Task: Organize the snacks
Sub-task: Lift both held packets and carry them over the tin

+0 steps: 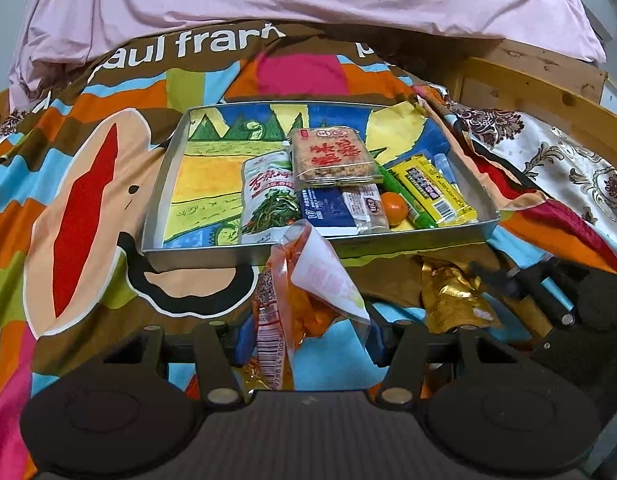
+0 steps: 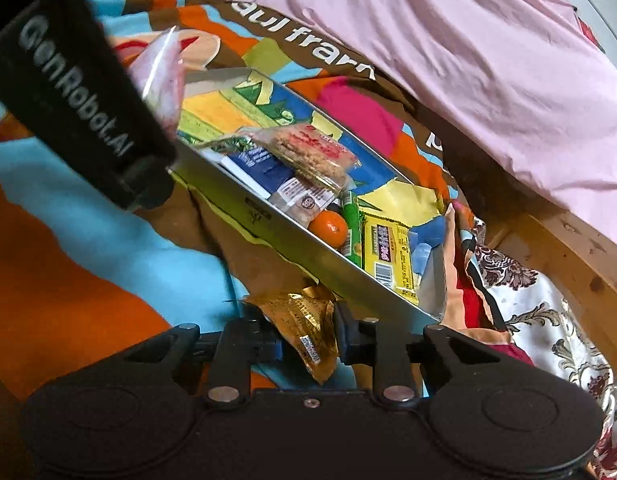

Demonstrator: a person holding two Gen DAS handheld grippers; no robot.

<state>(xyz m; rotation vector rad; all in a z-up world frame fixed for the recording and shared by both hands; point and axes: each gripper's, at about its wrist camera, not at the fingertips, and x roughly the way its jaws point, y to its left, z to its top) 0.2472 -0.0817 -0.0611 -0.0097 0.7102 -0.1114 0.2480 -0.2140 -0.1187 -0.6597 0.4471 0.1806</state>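
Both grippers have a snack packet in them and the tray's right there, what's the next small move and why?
Probably carry the left gripper forward and lower its orange-and-clear plastic snack packet into the shallow metal tray. The packet sits between its blue pads just short of the near wall, and the tray's left half is bare. The right gripper, closed on the crinkled gold foil packet, can follow.

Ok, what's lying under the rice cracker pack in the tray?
The rice cracker pack rests across the tops of the green-vegetable pouch, the blue packet and a clear-wrapped bar in the tray. Their upper ends are covered, so anything beneath there can't be seen.
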